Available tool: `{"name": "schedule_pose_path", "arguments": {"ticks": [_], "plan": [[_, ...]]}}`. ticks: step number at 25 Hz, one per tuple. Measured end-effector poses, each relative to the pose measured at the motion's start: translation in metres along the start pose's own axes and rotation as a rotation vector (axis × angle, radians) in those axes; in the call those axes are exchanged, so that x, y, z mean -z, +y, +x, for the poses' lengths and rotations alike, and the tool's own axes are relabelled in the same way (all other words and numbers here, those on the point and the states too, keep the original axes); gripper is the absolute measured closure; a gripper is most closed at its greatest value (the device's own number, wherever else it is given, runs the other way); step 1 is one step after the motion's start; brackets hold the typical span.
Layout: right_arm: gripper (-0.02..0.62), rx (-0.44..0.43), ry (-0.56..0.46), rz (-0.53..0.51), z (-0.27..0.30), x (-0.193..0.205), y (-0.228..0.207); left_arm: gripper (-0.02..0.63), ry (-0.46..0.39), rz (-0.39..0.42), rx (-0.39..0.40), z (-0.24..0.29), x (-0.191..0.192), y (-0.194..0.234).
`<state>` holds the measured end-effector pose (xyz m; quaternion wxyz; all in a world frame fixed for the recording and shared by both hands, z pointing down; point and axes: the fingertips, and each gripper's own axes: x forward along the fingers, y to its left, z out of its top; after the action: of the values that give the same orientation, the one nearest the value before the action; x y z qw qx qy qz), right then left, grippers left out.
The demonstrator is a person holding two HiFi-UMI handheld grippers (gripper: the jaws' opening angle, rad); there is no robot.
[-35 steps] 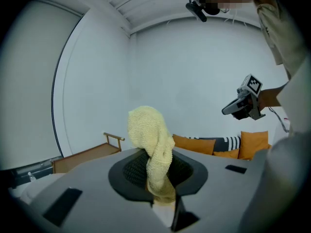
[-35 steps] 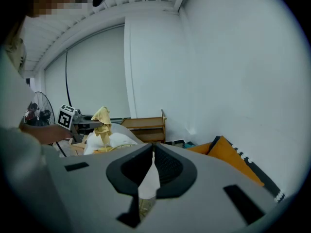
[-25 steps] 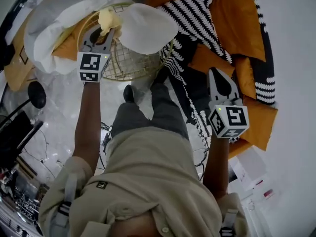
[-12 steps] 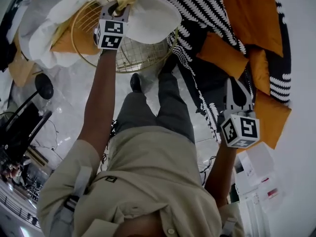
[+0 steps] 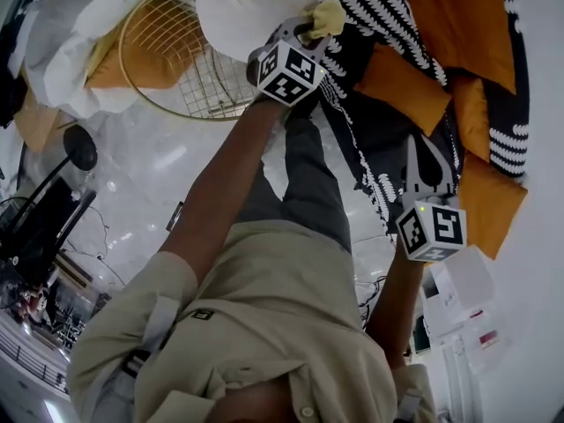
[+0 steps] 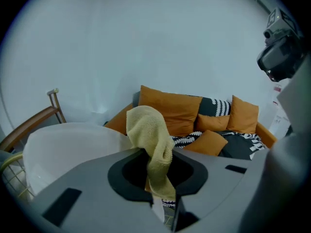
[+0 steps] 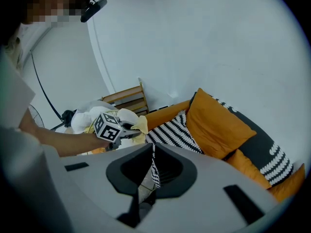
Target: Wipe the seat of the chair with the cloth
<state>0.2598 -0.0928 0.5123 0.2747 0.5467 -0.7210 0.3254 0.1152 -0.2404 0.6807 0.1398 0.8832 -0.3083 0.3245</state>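
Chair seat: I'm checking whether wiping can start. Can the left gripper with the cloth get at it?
Probably yes: the left gripper holds the cloth right beside the bare wire seat, with nothing between them. A white cushion covers part of it.

Beige shirt (image 5: 264,324), grey trousers (image 5: 304,188).

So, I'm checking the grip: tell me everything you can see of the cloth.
The cloth is pale yellow with a nubbly, towel-like weave. It is pinched in the left gripper, whose jaws are shut on its middle. One bunched end rises above them and flops over, and a narrow tail hangs below. In the head view it sits beside the white cushion; whether it touches the cushion cannot be told.
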Motion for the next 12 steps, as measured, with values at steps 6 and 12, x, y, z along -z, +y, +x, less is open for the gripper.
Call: {"name": "schedule_pose_path", "arguments": {"ticks": [6, 12], "plan": [[0.568, 0.002, 0.005, 0.003, 0.002, 0.003, -0.004, 0.528, 0.0, -0.015, -0.017, -0.005, 0.005, 0.01], [0.568, -0.024, 0.001, -0.004, 0.008, -0.001, 0.009, 0.528, 0.034, -0.073, -0.207, -0.059, 0.051, 0.116]]}}
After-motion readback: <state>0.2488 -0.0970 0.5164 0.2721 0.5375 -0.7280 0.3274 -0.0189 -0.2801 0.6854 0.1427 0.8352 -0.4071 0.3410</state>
